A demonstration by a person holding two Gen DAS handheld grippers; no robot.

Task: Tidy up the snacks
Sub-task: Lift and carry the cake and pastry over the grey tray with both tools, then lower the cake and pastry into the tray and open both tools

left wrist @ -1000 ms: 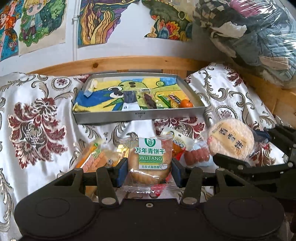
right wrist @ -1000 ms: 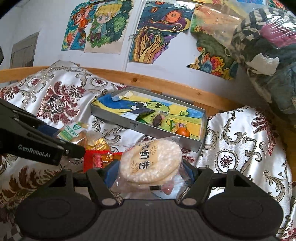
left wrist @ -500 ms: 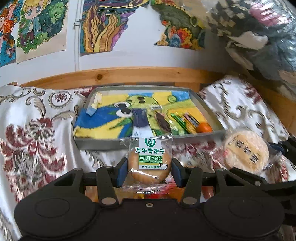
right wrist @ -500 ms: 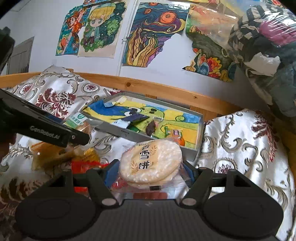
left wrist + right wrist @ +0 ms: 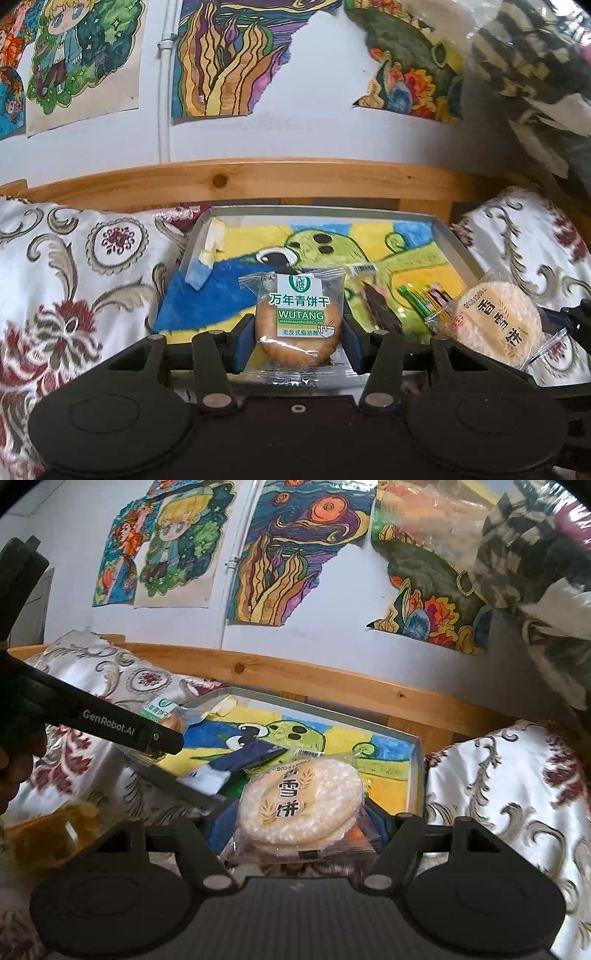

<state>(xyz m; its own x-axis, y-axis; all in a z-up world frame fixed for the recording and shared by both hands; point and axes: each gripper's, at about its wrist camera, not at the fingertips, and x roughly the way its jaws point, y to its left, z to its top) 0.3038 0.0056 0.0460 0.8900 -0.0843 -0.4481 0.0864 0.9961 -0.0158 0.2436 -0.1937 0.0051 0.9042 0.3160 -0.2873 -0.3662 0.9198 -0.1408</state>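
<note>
Biscuit packet [image 5: 298, 322] pinched by left gripper [image 5: 298, 334] | rice cracker [image 5: 300, 805] pinched by right gripper [image 5: 298, 825] | tray [image 5: 458, 251] ahead

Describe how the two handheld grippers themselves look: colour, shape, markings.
Both are matte black plastic. Each has a wide body with two round discs, angled linkage arms with silver pivot screws, and blue pads on the fingers. The left gripper shows white "GenRobot.AI" lettering along its side in the right wrist view. The right gripper has a ribbed grey top. No cables or sleeves show.

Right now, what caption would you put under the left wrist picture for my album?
Left gripper carries a wrapped biscuit over the tray.
</note>
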